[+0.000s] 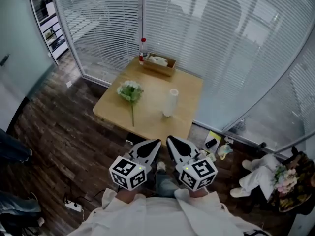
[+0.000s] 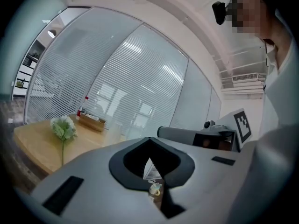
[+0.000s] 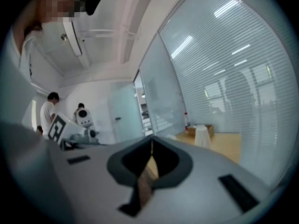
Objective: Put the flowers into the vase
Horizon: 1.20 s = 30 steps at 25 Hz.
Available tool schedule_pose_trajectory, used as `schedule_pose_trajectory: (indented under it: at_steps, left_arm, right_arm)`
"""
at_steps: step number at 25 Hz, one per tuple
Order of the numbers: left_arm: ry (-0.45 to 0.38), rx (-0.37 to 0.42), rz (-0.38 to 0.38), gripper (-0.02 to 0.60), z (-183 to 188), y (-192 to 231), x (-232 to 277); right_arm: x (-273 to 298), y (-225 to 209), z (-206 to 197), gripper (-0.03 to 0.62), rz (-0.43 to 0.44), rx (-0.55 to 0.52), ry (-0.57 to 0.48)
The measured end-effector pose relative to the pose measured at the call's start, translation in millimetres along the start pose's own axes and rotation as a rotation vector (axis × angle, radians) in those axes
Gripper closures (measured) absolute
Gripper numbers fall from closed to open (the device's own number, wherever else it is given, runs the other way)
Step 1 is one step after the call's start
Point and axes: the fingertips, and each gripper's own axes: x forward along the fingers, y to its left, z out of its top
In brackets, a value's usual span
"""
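A bunch of pale green-white flowers (image 1: pixel 130 91) lies on the square wooden table (image 1: pixel 152 119), its stem towards me. To its right a white vase (image 1: pixel 171 103) stands upright. Both grippers hover over the floor on the near side of the table, side by side, apart from both objects. My left gripper (image 1: pixel 155 143) is shut and holds nothing. My right gripper (image 1: pixel 171 140) looks shut and empty too. The left gripper view shows its closed tips (image 2: pixel 149 139), the flowers (image 2: pixel 63 128) and the vase (image 2: pixel 112 134). Beyond the closed tips (image 3: pixel 152 142) in the right gripper view stands the vase (image 3: pixel 202 136).
A shallow wooden box (image 1: pixel 159 63) and a red-capped bottle (image 1: pixel 142 50) stand at the table's far edge. Glass walls with blinds (image 1: pixel 221 38) close in behind and to the right. Clutter (image 1: pixel 219 146) and a seated person's legs (image 1: pixel 256 178) are on the floor at right, a power strip (image 1: pixel 74 206) at left.
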Motion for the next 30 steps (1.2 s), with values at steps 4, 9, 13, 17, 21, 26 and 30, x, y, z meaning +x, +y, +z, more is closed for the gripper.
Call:
schedule_pose_trajectory:
  at_steps: [4, 9, 13, 17, 21, 26, 30]
  left_arm:
    - [-0.014, 0.005, 0.027, 0.575, 22, 22, 39]
    - [-0.051, 0.013, 0.085, 0.575, 45, 49, 72]
    - [-0.059, 0.022, 0.124, 0.575, 53, 72, 101]
    - [-0.059, 0.011, 0.169, 0.575, 55, 86, 116]
    - [-0.045, 0.002, 0.202, 0.575, 58, 100, 117]
    - [-0.022, -0.019, 0.194, 0.575, 55, 107, 127]
    - [-0.008, -0.032, 0.172, 0.575, 51, 108, 131]
  right_arm:
    - [28, -36, 23, 0.580, 0.038, -0.004, -0.006]
    - [64, -66, 48, 0.580, 0.107, -0.024, -0.014]
    - [93, -90, 59, 0.580, 0.162, -0.038, -0.014]
    - [110, -102, 65, 0.580, 0.210, -0.048, -0.003]
    - [120, -100, 59, 0.580, 0.245, -0.021, 0.012]
    - [120, -105, 56, 0.580, 0.237, -0.008, 0.008]
    - [118, -109, 57, 0.580, 0.205, -0.010, -0.007]
